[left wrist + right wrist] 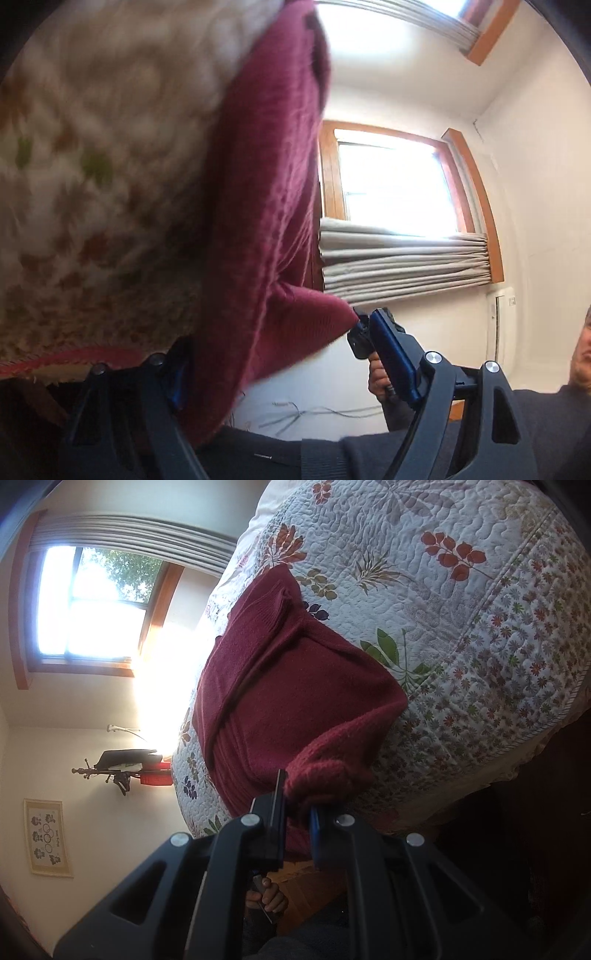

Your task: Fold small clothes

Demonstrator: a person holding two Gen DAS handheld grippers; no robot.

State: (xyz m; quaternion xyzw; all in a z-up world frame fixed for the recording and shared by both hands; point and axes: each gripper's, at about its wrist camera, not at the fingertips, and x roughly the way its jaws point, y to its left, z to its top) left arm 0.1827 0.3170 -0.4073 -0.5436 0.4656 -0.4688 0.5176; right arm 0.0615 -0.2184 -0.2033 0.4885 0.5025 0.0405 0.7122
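A maroon knit sweater (295,686) lies on a bed covered by a floral quilt (461,627). My right gripper (297,801) is shut on a bunched sleeve end at the sweater's near edge and lifts it off the quilt. In the left wrist view the sweater (266,221) hangs in a long band from the blurred quilt (92,166). My left gripper (280,354) stands wide open, and the fabric passes between its fingers close to the left one. The right gripper (360,330) shows there too, pinching a stretched corner, with a hand (380,380) under it.
A wood-framed window (391,181) with grey curtains (402,262) is behind the sweater. A coat stand (118,771) and a framed picture (48,838) are on the wall beyond the bed. A person in a dark sleeve (535,417) is at the right. Cables (295,417) lie on the floor.
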